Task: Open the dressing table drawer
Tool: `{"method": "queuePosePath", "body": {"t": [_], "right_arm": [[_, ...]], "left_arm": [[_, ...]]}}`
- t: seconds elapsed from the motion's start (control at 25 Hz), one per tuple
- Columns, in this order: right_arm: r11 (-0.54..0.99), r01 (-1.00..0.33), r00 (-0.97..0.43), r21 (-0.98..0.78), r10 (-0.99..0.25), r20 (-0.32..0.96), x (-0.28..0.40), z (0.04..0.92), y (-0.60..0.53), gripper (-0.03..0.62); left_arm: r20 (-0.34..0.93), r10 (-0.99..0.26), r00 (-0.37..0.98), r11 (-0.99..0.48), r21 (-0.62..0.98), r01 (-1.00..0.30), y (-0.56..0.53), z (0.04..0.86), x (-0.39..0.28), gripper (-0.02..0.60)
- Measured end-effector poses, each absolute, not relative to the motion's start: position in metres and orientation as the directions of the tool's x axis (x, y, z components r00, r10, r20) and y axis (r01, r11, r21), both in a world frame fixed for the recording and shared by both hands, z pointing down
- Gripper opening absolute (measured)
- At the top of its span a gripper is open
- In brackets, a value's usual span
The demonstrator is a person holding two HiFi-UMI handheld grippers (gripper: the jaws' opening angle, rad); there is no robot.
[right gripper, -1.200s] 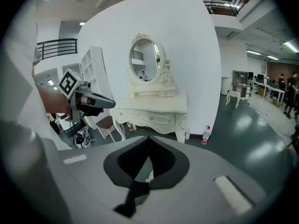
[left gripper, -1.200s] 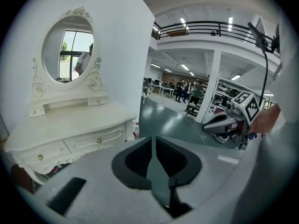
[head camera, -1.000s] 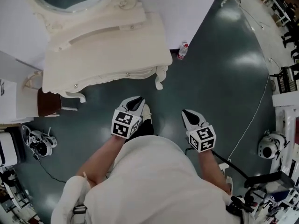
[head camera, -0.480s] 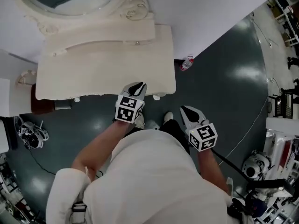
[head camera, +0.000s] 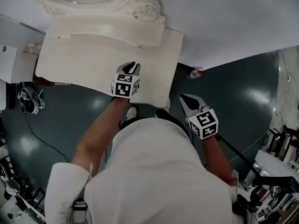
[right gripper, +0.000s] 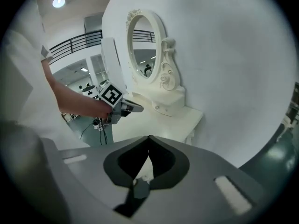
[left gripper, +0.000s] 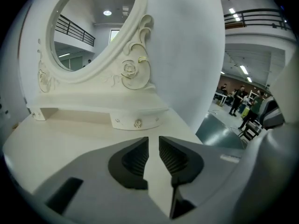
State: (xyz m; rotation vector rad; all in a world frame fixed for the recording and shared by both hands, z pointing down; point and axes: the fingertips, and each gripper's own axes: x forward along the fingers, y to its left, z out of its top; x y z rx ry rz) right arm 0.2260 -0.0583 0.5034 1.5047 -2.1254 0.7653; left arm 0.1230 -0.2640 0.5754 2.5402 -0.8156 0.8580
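Observation:
The cream dressing table [head camera: 79,64] stands against the white wall, with its oval mirror [left gripper: 93,31] above. A small curved drawer [left gripper: 136,121] with a crystal knob [left gripper: 138,123] sits in the raised tier under the mirror; it looks closed. That drawer [right gripper: 164,107] also shows in the right gripper view. My left gripper [head camera: 132,69] hovers over the table top and points at the drawer. Its jaws have just been opening and stand a little apart with nothing between them. My right gripper [head camera: 185,99] hangs over the floor off the table's right front corner, its fingertips [right gripper: 148,138] touching, holding nothing.
A bottle with a red cap [head camera: 195,72] lies on the dark green floor [head camera: 233,92] by the wall, right of the table. A cable and a small device [head camera: 27,99] lie left of the table. Several people [left gripper: 243,99] stand far off in the hall.
I have stepped up to the dressing table. Both grippers went forward: the left from over the floor to above the table top, the right to beside the table's right corner.

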Motion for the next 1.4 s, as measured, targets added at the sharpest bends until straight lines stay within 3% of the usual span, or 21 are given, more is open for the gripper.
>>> {"method": "queuePosePath", "body": {"t": [0.64,0.96,1.4], "right_arm": [[0.462,-0.852,-0.478,-0.247,-0.493,0.727,0.316,0.547,-0.071,0.000],[0.467,-0.847,-0.479,-0.252,-0.469,0.742,0.324,0.553,-0.073,0.000],[0.439,-0.858,-0.474,-0.268,-0.472,0.743,0.329,0.558,-0.073,0.000]], "left_arm": [[0.712,-0.521,0.472,-0.626,0.057,-0.778,-0.341,0.627,0.170,0.109],[0.732,-0.498,0.465,-0.636,0.057,-0.770,-0.355,0.637,0.171,0.130],[0.744,-0.479,0.465,-0.666,0.037,-0.745,-0.356,0.639,0.176,0.100]]}}
